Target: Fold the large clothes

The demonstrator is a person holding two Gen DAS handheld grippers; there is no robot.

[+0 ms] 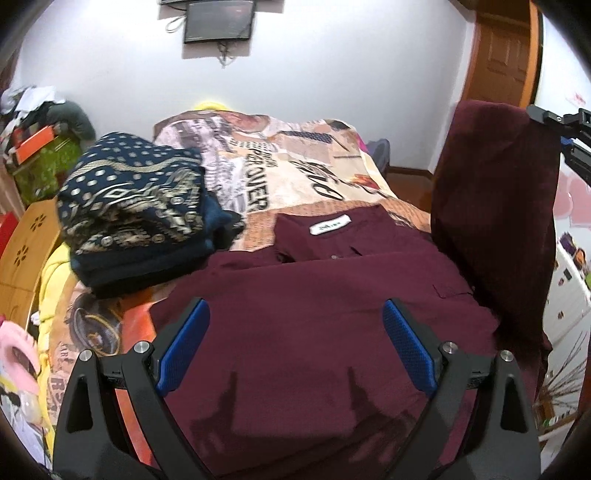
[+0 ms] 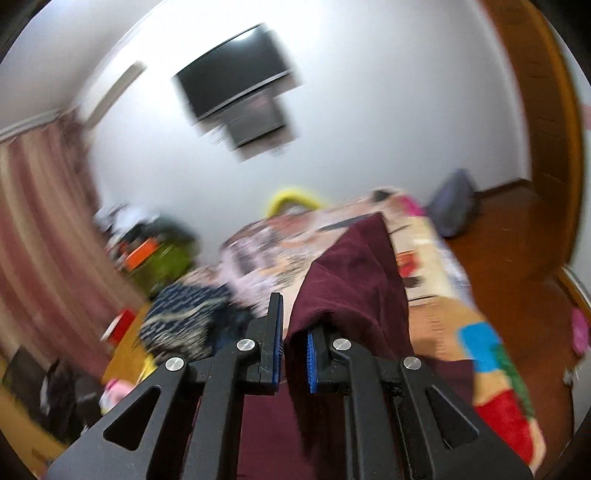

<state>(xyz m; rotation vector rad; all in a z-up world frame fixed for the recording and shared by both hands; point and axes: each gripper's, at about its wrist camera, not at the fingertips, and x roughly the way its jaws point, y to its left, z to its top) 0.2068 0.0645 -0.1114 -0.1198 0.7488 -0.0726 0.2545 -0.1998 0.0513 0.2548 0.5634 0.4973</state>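
Note:
A maroon shirt [image 1: 314,332] lies spread on the bed, its collar with a white label [image 1: 330,229] at the far side. My left gripper [image 1: 295,325] hovers over the shirt's near part, open, with nothing between its blue pads [image 1: 184,347]. The shirt's right side [image 1: 495,203] is lifted high and hangs from my right gripper [image 1: 565,125] at the upper right edge. The right wrist view is blurred; there my right gripper [image 2: 295,321] is shut on the maroon shirt [image 2: 354,280], which drapes over and hides the right fingertip.
A folded stack of navy patterned clothes [image 1: 133,206] sits on the bed's left side, beside the shirt. The printed bedcover [image 1: 295,166] stretches behind. A wooden headboard [image 1: 26,254] is at left, clutter [image 1: 40,144] in the far left corner, a wall screen [image 1: 219,22] and a wooden door [image 1: 498,55] behind.

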